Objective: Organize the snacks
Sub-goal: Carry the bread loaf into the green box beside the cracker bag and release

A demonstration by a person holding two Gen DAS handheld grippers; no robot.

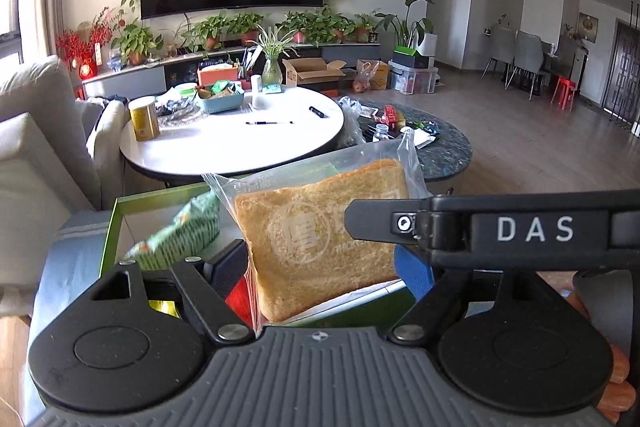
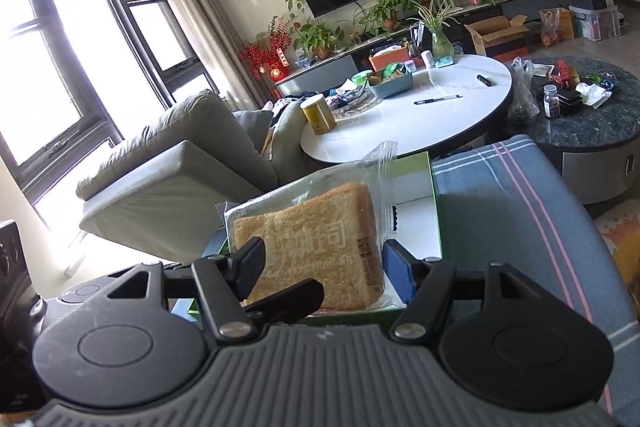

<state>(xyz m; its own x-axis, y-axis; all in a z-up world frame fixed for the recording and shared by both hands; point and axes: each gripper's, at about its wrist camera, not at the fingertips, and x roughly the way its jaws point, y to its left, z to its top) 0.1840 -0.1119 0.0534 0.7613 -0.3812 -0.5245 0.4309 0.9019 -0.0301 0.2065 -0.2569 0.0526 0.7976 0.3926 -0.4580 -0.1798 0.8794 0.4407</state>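
Left gripper (image 1: pixel 320 261) holds the clear plastic packet with one thick brown slice of toast (image 1: pixel 316 203). Its two pads press on the packet's side edges. I think it is held like this so the soft bread does not get squashed flat. The packet hangs just over the open green cardboard box with a white inside (image 1: pixel 114 227), where a green crinkly snack bag (image 1: pixel 180 231) lies. The toast stands up, flat face to the camera. Its long side leans up and right, sealed end on top.

Right gripper (image 2: pixel 326 257) seems to grip the same packet (image 2: pixel 320 219) from the sides too, likely to keep it steady. Here the sealed end points up, toward the round white table (image 2: pixel 440 119).
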